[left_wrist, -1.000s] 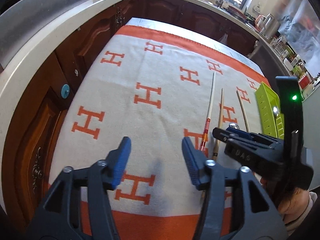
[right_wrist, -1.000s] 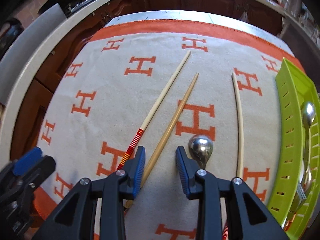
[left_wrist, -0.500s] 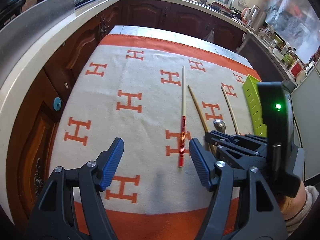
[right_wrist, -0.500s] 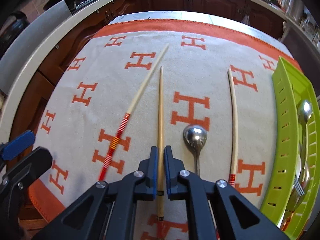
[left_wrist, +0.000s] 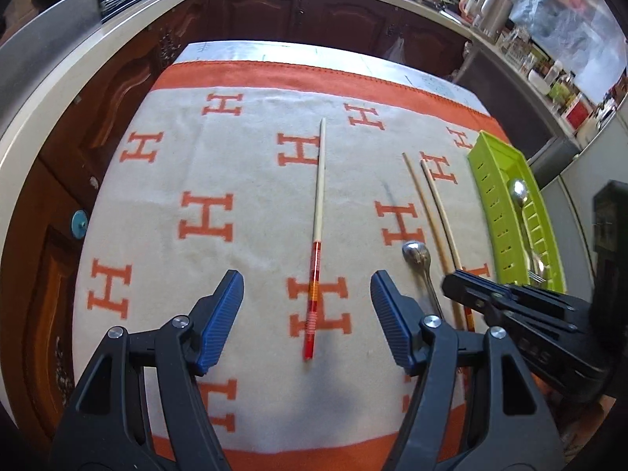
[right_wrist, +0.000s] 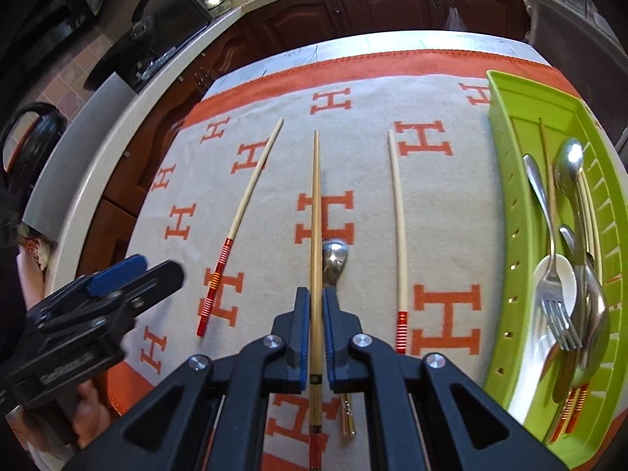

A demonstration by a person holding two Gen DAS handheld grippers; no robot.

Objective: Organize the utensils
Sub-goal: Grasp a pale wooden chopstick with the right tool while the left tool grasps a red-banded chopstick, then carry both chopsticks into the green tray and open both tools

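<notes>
My right gripper point(right_wrist: 317, 306) is shut on a plain wooden chopstick point(right_wrist: 315, 212) and holds it above the cloth, pointing away; it also shows in the left wrist view point(left_wrist: 426, 212). A metal spoon point(right_wrist: 334, 261) lies just right of it, partly hidden. A pale chopstick with a red striped end point(right_wrist: 398, 227) lies further right. Another red-striped chopstick point(left_wrist: 317, 231) lies between the open jaws of my left gripper point(left_wrist: 306, 306), which hovers over its red end. The green utensil tray point(right_wrist: 506, 212) at the right holds spoons, a fork point(right_wrist: 555, 306) and chopsticks.
A beige cloth with orange H marks point(left_wrist: 204, 216) covers the table. Dark wooden cabinets point(left_wrist: 306, 15) and a pale countertop point(left_wrist: 51, 86) ring the table on the left and far sides. Kitchen clutter stands on the counter at the far right point(left_wrist: 549, 74).
My right gripper has lifted the plain chopstick and carried it right, next to the pale one. My left gripper has moved over the red-striped chopstick, which now lies between its open jaws.
</notes>
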